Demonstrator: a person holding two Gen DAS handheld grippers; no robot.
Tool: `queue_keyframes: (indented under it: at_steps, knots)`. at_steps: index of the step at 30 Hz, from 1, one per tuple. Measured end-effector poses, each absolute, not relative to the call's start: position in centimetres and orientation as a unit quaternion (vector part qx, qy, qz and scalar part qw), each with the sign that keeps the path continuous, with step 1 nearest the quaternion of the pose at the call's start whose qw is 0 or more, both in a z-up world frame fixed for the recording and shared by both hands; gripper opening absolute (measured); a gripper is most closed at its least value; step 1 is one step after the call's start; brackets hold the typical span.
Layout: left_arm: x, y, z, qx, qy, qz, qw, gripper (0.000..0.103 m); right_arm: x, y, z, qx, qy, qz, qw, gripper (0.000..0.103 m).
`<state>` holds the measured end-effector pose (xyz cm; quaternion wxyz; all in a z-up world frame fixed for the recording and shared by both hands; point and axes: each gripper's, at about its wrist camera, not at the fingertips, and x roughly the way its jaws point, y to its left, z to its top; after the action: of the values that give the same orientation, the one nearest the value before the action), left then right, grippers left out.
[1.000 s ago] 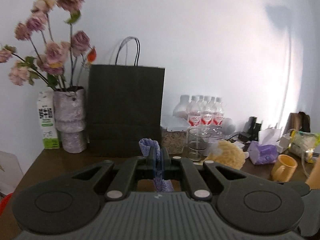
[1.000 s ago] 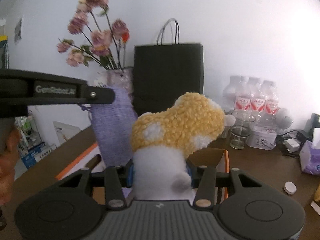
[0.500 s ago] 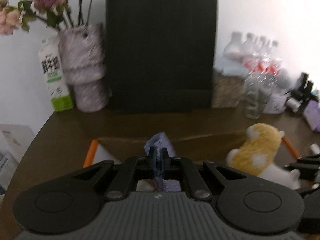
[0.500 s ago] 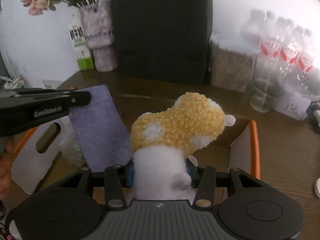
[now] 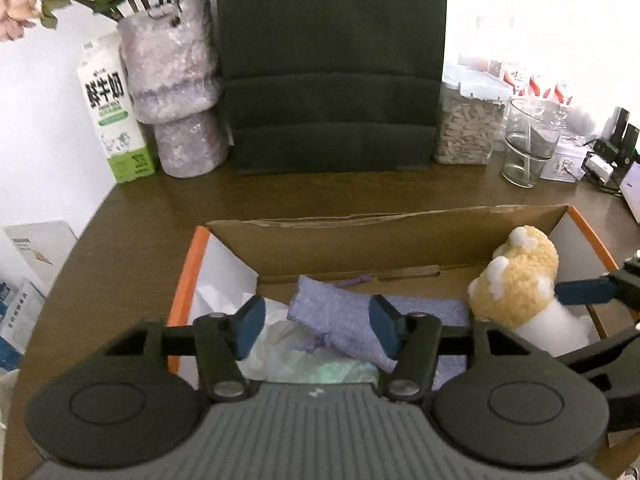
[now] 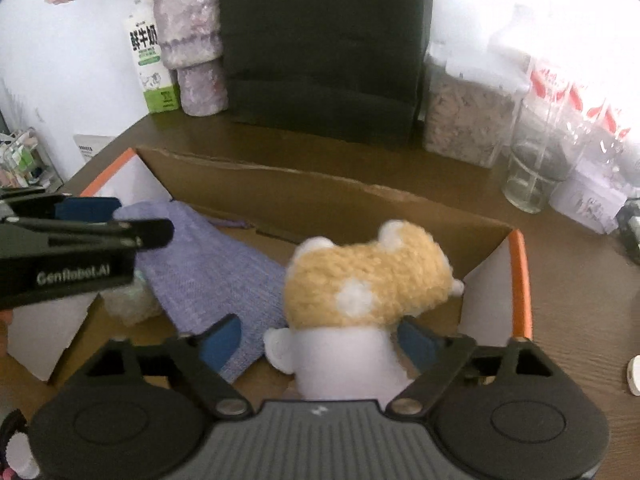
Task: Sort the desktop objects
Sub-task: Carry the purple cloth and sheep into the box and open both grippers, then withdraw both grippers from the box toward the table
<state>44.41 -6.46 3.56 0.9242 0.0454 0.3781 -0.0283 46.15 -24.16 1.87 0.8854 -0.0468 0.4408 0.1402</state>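
An open cardboard box (image 5: 182,280) with an orange rim (image 6: 522,280) sits on the brown desk. A purple knitted cloth (image 5: 340,316) lies loose on its floor (image 6: 212,264). My left gripper (image 5: 317,328) hangs just over the cloth, its jaws opening, with no pad touching it. A yellow and white plush toy (image 6: 360,280) stands at the box's right end (image 5: 516,276). The toy is between the opening jaws of my right gripper (image 6: 319,342), and a gap shows at the left pad. Each gripper's fingers (image 6: 88,224) reach into the other's view (image 5: 580,292).
Behind the box stand a black paper bag (image 5: 332,64), a milk carton (image 5: 114,108), a purple vase (image 5: 176,80) with flowers, a seed jar (image 5: 466,128), a glass (image 5: 528,144) and water bottles (image 6: 580,92). A white cap (image 6: 634,376) lies on the desk at the right.
Both grippers came down over the box and opened. The purple cloth dropped from the left one onto the box floor. The plush toy was let go and stands in the box.
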Motion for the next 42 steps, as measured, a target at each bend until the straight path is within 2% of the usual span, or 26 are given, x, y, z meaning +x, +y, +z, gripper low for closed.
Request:
queue_keyframes:
  at_steps: [1, 2, 3, 5, 15, 22, 29, 42]
  knots:
    - [44.2, -6.5, 3.8, 0.049, 0.376, -0.025, 0.925, 0.078, 45.9, -24.2, 2.2, -0.047, 0.439, 0.141, 0.886, 0.092]
    - [43.7, -6.5, 4.2, 0.053, 0.371, -0.02, 0.927, 0.092, 45.5, -24.2, 2.6, -0.047, 0.436, 0.14, 0.888, 0.096]
    - [43.2, -6.5, 4.6, 0.057, 0.362, -0.016, 0.93, 0.101, 45.3, -24.2, 2.9, -0.048, 0.432, 0.139, 0.89, 0.099]
    - [41.9, -6.5, 5.5, 0.063, 0.339, -0.014, 0.939, 0.103, 44.3, -24.3, 3.9, -0.047, 0.421, 0.136, 0.896, 0.103]
    - [34.3, -5.8, 9.4, 0.042, 0.271, -0.025, 0.961, 0.103, 35.6, -24.7, 9.5, -0.05, 0.333, 0.144, 0.931, 0.103]
    - [27.3, -3.9, 10.6, 0.002, 0.226, -0.044, 0.973, 0.103, 27.9, -25.2, 10.8, -0.045, 0.283, 0.153, 0.946, 0.103]
    - [22.2, -2.1, 10.3, -0.018, 0.218, -0.05, 0.974, 0.103, 22.0, -25.8, 9.9, -0.019, 0.26, 0.162, 0.952, 0.103]
    - [15.8, 0.4, 5.0, -0.024, 0.257, -0.011, 0.966, 0.103, 15.4, -24.9, 3.6, -0.026, 0.296, 0.138, 0.945, 0.103]
